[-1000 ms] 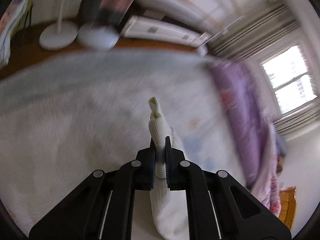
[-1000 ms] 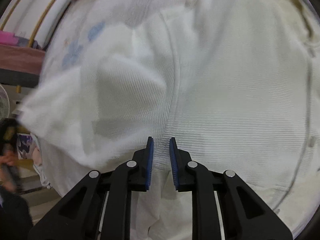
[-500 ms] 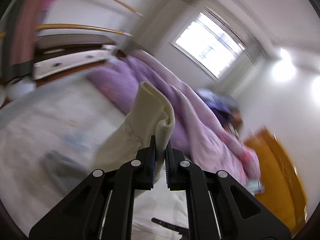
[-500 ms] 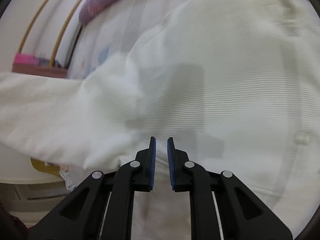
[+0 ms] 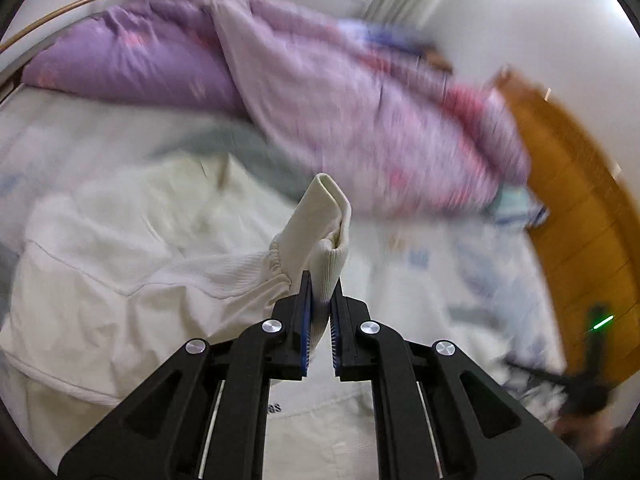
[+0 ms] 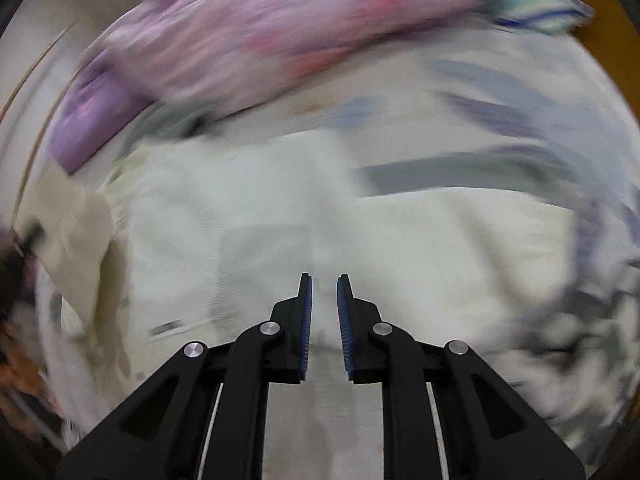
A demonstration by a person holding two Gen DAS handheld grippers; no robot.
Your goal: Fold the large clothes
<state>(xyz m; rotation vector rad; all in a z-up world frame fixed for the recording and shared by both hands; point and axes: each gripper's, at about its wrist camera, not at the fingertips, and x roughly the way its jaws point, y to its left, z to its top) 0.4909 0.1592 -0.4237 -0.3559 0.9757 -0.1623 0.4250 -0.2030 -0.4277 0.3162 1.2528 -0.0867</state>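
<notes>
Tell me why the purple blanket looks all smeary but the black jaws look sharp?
Left wrist view: the purple quilt is streaked by motion blur, while the left gripper and the cream sleeve cuff it pinches stay crisp. Right wrist view: the blur is heavier, with the white garment smeared; only the right gripper is sharp. Both views bend at the edges.

Purple quilt (image 6: 248,40) smeared by blur, bedsheet (image 6: 500,128) pattern perhaps floral, unreadable

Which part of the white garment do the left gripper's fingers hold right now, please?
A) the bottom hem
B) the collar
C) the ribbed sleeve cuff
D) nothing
C: in the left wrist view, the left gripper is shut on the ribbed sleeve cuff, with the gathered sleeve trailing off to its left.
</notes>
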